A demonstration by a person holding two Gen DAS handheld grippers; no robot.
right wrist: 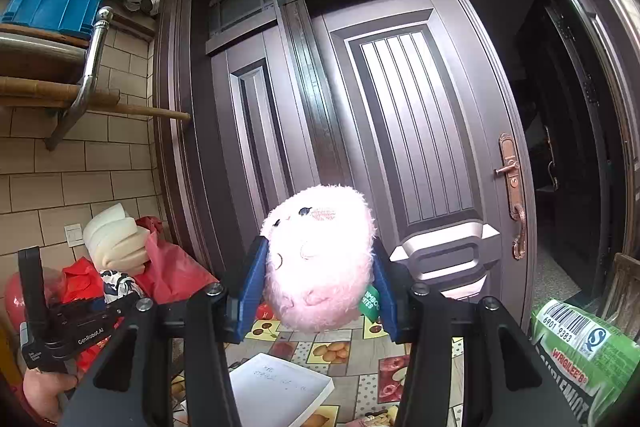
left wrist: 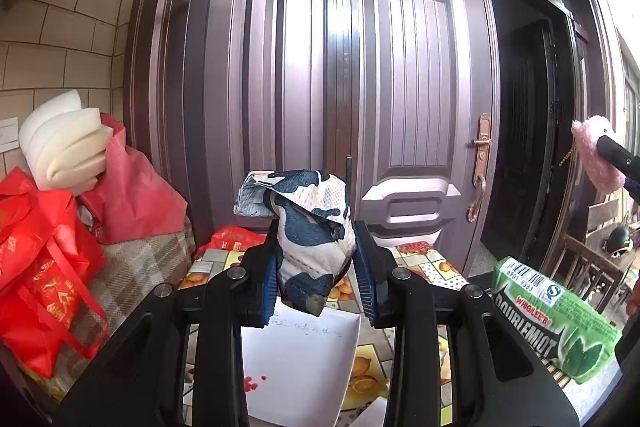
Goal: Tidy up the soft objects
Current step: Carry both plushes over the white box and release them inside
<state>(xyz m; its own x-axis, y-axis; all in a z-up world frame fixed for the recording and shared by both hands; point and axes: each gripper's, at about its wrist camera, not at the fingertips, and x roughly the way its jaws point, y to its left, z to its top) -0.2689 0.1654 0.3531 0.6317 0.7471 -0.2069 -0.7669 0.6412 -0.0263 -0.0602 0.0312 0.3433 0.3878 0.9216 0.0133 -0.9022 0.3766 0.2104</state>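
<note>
- Soft things are held up in the air in front of the big door [left wrist: 412, 99], one in each gripper
- Left gripper [left wrist: 318, 267] pinches a blue and white cloth toy [left wrist: 312, 235] between its blue pads, high above the table [left wrist: 436, 267]
- Right gripper [right wrist: 320, 287] pinches a round pink plush [right wrist: 320, 263], fluffy like a ball of wool
- The cloth is thin and floppy and sags below the pads, so it could slip out if the hand shakes
- The plush is round and squashy, so it could pop out and land on the white paper [right wrist: 280, 387]
- A shiny green pack [left wrist: 556, 319] sits close on the right and could get bumped
</note>
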